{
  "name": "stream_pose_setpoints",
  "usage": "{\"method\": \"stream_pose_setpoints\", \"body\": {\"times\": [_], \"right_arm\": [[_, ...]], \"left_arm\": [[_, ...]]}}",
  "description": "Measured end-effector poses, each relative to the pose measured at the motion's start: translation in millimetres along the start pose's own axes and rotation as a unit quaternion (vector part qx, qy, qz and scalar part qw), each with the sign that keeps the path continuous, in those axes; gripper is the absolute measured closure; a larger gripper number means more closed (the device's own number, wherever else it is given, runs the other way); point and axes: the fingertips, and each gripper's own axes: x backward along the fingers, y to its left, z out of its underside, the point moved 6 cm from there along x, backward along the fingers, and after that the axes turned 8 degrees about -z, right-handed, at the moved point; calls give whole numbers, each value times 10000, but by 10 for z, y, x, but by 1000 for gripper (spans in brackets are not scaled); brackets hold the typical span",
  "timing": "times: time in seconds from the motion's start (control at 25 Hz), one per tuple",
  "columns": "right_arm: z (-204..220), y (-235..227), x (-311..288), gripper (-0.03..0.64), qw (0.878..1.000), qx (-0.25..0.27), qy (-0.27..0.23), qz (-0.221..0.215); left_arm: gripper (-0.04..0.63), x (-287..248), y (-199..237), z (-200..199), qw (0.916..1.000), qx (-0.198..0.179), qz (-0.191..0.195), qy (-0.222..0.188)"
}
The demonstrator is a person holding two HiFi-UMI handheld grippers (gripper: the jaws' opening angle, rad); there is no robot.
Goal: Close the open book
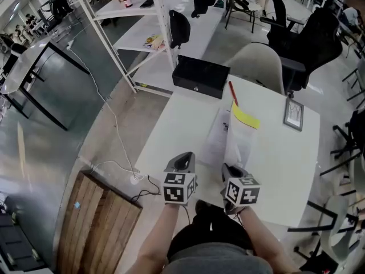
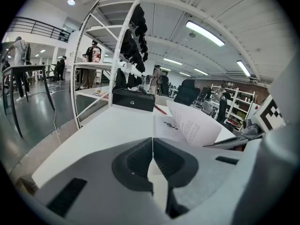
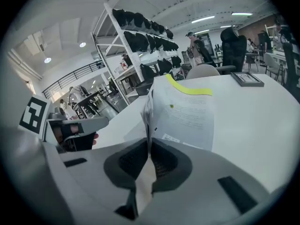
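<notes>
The open book [image 1: 236, 136] lies mid-table, and a sheaf of its pages [image 3: 185, 111] stands upright with a yellow note [image 1: 245, 117] at its far end. My right gripper [image 1: 231, 171] sits at the book's near edge. In the right gripper view the right gripper [image 3: 150, 146] is shut on the lower edge of those raised pages. My left gripper [image 1: 183, 158] hovers just left of the book. In the left gripper view the left gripper [image 2: 152, 145] is shut with nothing between its pads, and the raised page [image 2: 197, 125] curls up to its right.
A red pen [image 1: 232, 93] lies beyond the book, with a black box [image 1: 201, 76] at the table's far edge. A small framed picture [image 1: 293, 114] lies at the right. A white chair [image 1: 259, 64] and a white shelf rack [image 1: 142, 33] stand behind the white table [image 1: 285, 164].
</notes>
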Motion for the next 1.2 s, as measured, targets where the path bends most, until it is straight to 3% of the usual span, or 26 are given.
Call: {"method": "stream_pose_setpoints", "body": {"times": [0.68,1.2], "right_arm": [[5,84,-293,549,9961,498,729,21],[46,127,-347,495,9941,744,792,-63]], "left_arm": [[588,56,-27,6,10000,55,-28,14],[588,98,25,7,9999,90,-104,-21]]}}
